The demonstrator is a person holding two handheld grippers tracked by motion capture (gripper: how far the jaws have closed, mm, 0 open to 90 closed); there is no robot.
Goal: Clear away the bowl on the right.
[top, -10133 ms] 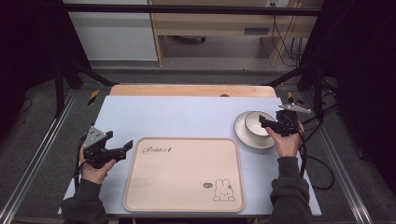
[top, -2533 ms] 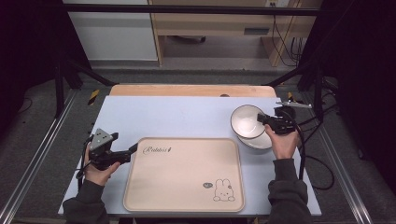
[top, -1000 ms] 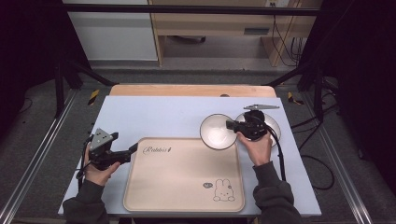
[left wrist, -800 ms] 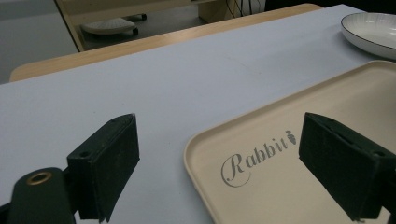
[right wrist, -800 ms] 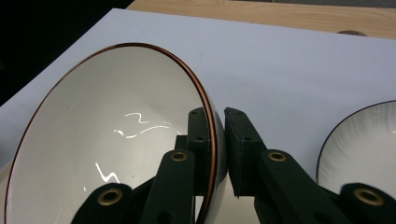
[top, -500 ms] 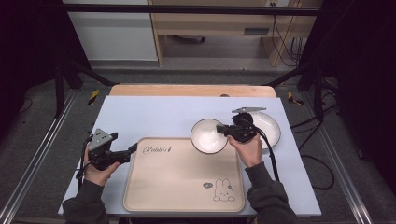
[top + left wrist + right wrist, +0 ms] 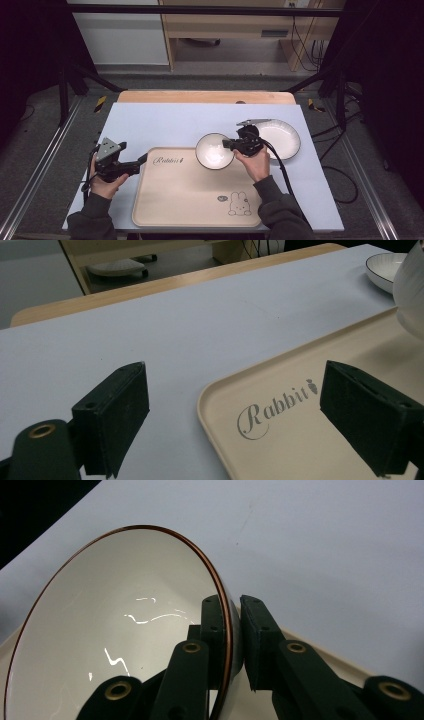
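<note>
The right gripper (image 7: 231, 144) is clamped on the rim of a bowl (image 7: 214, 151): white glazed interior, thin brown rim line, tilted. The bowl sits over the far right edge of the beige tray (image 7: 190, 200), near the "Rabbit" lettering. A white plate (image 7: 282, 137) lies by the table's right edge. The left gripper (image 7: 235, 415) has its jaws spread wide, holding nothing, at the tray's far left corner.

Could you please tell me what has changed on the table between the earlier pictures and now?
The right gripper lifted the bowl off the plate by its rim and carried it left, to the tray's far edge. The plate, tray and the open left gripper at the tray's corner stayed put.
</note>
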